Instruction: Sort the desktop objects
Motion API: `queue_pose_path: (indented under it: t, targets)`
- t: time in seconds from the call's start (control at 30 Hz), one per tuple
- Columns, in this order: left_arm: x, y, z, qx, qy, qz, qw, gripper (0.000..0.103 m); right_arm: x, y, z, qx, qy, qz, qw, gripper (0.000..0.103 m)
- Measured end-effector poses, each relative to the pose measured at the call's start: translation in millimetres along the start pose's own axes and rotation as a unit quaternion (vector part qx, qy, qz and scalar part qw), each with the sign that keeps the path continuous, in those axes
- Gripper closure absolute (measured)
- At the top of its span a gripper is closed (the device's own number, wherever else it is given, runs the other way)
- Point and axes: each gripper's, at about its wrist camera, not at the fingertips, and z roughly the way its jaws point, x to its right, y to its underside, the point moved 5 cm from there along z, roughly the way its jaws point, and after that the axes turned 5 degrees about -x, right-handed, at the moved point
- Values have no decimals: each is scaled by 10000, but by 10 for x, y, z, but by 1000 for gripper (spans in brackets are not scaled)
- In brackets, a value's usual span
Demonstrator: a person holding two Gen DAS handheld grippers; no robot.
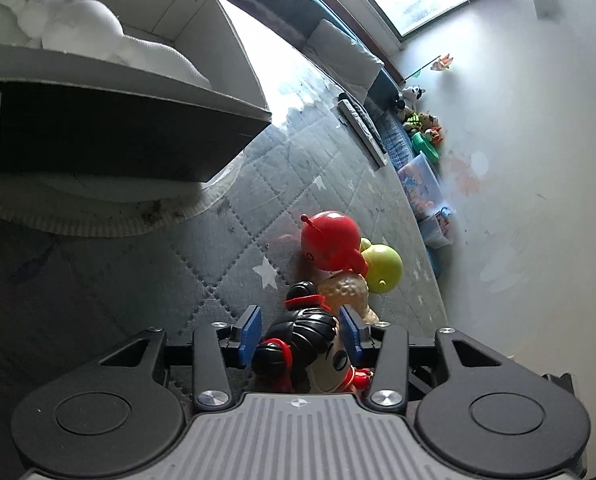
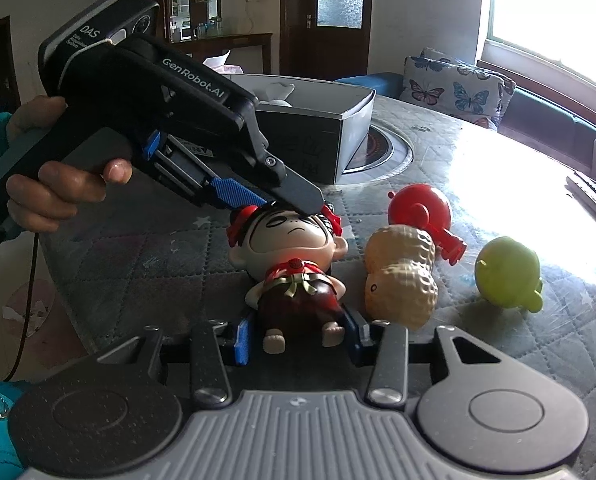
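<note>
We see the doll lying on the quilted table, our left gripper at its head, our right gripper open-jawed at its feet.

Doll lying on table, peanut toy just right; box behind; round toy farther right

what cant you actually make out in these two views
- Whether the left tongs pinch the doll's head: own housing hides it in the left view, the arm in the right.
- Whether the right tongs touch the doll's legs: its body blocks the pads.
- Box contents: walls hide all but a white plush.
</note>
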Motion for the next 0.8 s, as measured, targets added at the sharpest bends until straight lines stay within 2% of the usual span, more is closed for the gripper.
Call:
queue_pose_path:
  t: [0.1,0.17,0.33,0.6,0.8]
  targets:
    - [18,12,-20,62,-43,54,10000,60,-6,-5,3,-3,3,-6,10000,61]
    - [26,14,-37,80,-47,83,9999,67,-18,-4,7,-3,-11,-16,10000,61]
    - [43,48,-86,143,-119,195,9996,67,-55,1,6,4,-16,-89,10000,61]
    - [13,53,-89,186,-62,90,9998,68,-76,8,9,29,-7,-137,9999,61]
    - [-9,30,-147,293,-129,34,9995,74,-107,-59,-21,119,-47,-205,9997,61]
